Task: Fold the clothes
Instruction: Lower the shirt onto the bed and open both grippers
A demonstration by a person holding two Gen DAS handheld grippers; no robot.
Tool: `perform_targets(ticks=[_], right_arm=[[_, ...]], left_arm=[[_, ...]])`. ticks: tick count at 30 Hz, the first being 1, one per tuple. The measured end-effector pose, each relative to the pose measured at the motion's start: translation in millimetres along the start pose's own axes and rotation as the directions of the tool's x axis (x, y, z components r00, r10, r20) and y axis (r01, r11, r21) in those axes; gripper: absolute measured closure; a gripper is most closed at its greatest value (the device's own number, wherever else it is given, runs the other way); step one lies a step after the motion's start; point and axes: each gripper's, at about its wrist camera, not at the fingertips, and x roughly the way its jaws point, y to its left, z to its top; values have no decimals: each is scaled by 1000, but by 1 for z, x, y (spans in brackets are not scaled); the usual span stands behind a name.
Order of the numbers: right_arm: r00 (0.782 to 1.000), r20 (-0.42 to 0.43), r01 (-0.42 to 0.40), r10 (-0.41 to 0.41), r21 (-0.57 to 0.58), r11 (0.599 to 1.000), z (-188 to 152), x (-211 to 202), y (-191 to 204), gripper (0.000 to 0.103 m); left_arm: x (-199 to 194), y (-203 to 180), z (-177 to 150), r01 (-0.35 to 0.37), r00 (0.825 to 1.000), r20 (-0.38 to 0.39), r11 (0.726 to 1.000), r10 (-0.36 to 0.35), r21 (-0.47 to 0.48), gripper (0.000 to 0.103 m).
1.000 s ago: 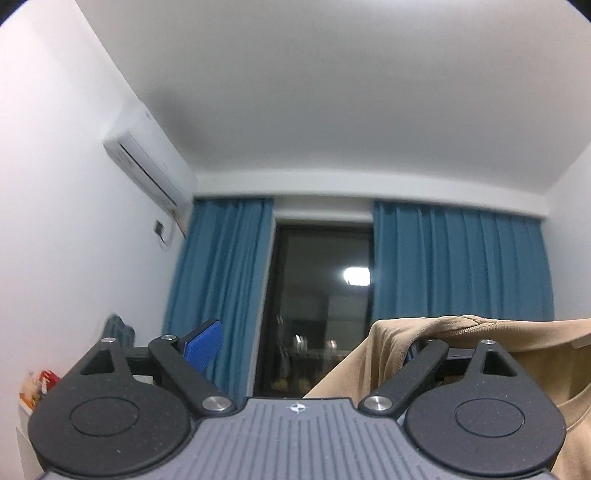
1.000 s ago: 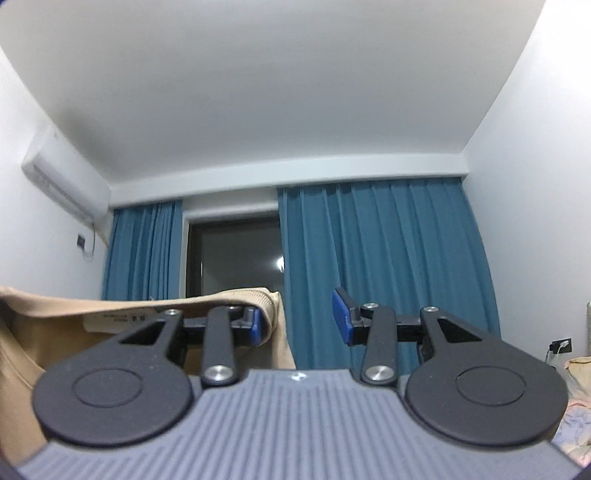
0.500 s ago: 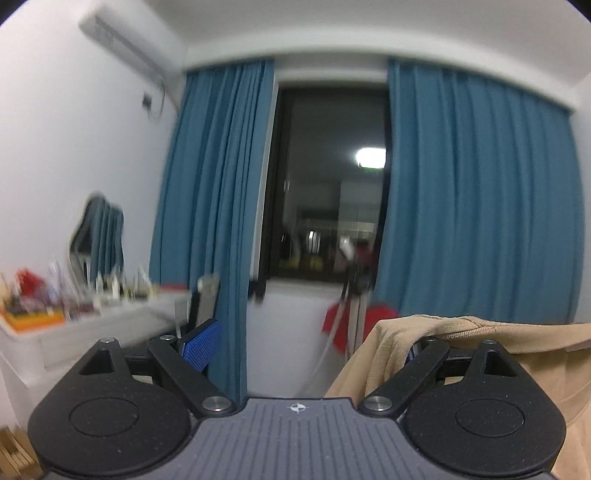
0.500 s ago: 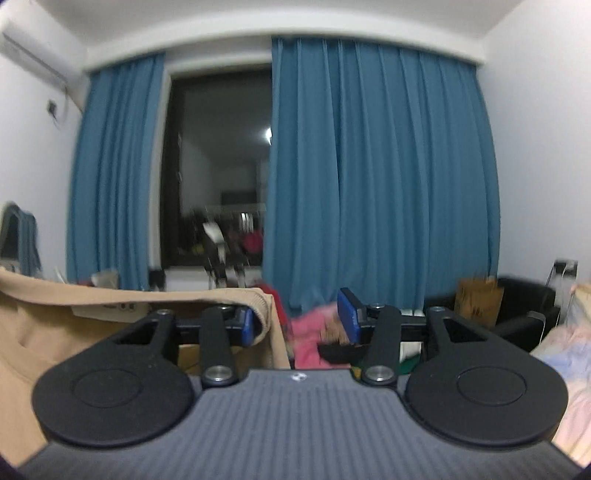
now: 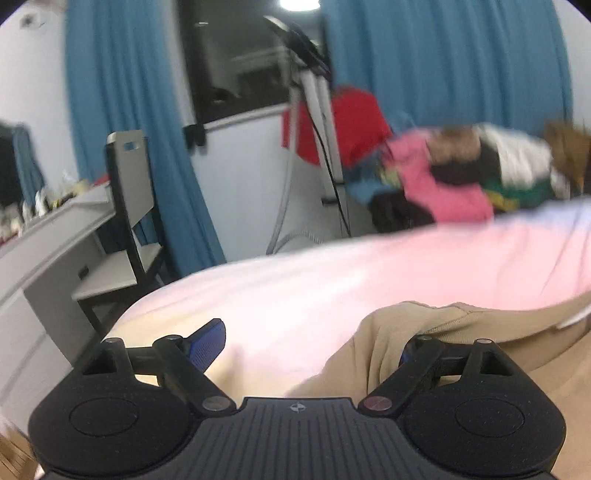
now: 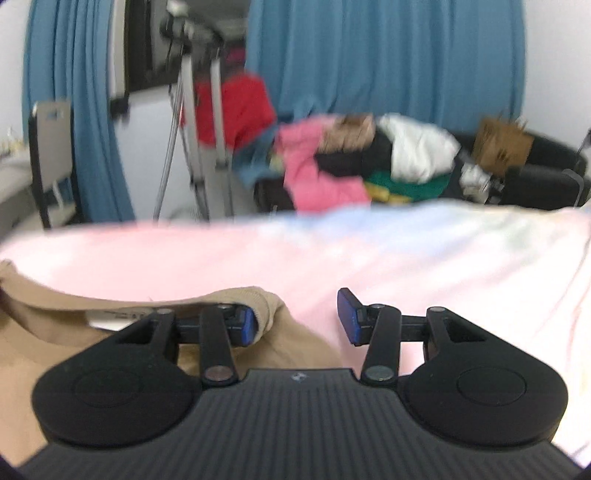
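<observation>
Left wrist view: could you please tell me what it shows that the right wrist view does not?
Only the left: the desk's drawer front and a bright light at the top edge. Only the right: a black armchair. Both: the tan garment, pink bedsheet, clothes pile, blue curtains and tripod.

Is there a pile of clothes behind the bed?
Yes, in the right wrist view a heap of pink, white, black and green clothes sits beyond the far edge of the pale pink bed.
</observation>
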Motion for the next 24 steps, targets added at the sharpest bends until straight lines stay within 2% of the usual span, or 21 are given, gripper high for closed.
perform_targets(ticks=[2, 4, 6, 8, 9, 11, 17, 21, 24], right_arm=[[999, -20, -36, 36, -20, 999, -2, 3, 1, 55], [995, -65, -83, 79, -54, 995, 4, 0, 5, 43], [983, -108, -159, 149, -94, 983, 11, -7, 10, 22], [965, -135, -243, 226, -125, 962, 13, -27, 18, 20], [964, -134, -249, 231, -133, 959, 14, -40, 21, 20], [965, -120, -247, 232, -132, 960, 13, -66, 23, 20], [964, -40, -266, 264, -57, 962, -12, -166, 9, 20], [964, 10, -266, 266, -47, 963, -46, -230, -1, 20], [957, 55, -283, 284, -10, 959, -76, -285, -12, 20]], left_arm=[[17, -5, 2, 28, 998, -61, 999, -26, 32, 12], [16, -6, 7, 48, 990, -137, 997, -41, 53, 6], [9, -7, 16, 56, 974, -225, 993, -33, 99, 2], [-6, -9, 21, 85, 951, -308, 985, -35, 150, 1], [-15, -10, 21, 98, 941, -337, 980, -35, 173, 1], [-42, -12, 22, 90, 953, -301, 974, -24, 206, 1], [-150, 12, 11, 155, 980, -131, 988, -151, 23, 0], [-250, 31, -12, 219, 975, -12, 970, -221, -105, 0], [-313, 52, -51, 270, 963, 49, 935, -266, -229, 0]])
